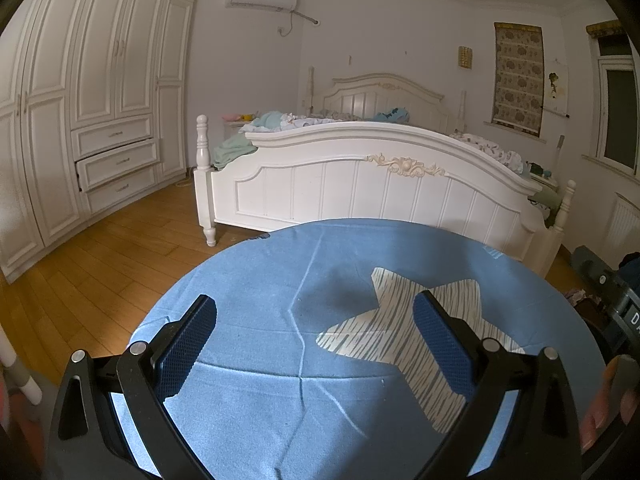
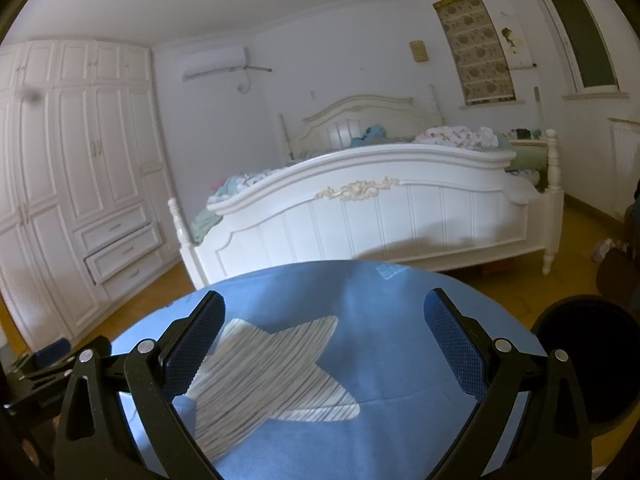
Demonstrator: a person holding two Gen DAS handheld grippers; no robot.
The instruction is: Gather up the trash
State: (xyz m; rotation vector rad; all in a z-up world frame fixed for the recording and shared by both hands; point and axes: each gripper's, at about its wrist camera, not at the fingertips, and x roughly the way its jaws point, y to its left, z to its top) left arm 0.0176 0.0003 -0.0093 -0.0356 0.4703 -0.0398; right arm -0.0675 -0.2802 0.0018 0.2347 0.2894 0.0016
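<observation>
- Left wrist view: the left gripper [image 1: 316,340], black with blue textured pads [image 1: 188,352], is held spread wide, nothing between its jaws.
- A round table covered by a light blue cloth [image 1: 248,280] with creased fold lines is seen directly below the fingers.
- A grey-and-white striped star patch [image 1: 384,320] is printed on the cloth, partly covered by the right-hand finger.
- No trash item can be made out on the cloth or the floor in this view; where the task's thing lies cannot be told.
- A white wooden bed [image 1: 360,184] with a carved gilt ornament on the footboard is seen behind the table, rumpled bedding on top.
- A white panelled wardrobe [image 1: 92,92] is seen at left; one of its drawers [image 1: 118,162] is pulled slightly out.
- A white air conditioner [image 1: 262,0] is mounted high on the wall.
- Wooden plank floor [image 1: 120,248] is visible between wardrobe and table.
- Right wrist view: the right gripper [image 2: 324,344] is likewise spread apart, released, gripping nothing.
- The same blue cloth [image 2: 400,340] and star patch [image 2: 272,372] are seen under it, the star near the left-hand finger.
- A dark round object [image 2: 588,360] is seen just beside the table at right; what it is cannot be told.
- Bed [image 2: 380,216] and wardrobe [image 2: 80,184] are seen beyond; no trash is identifiable here either.
</observation>
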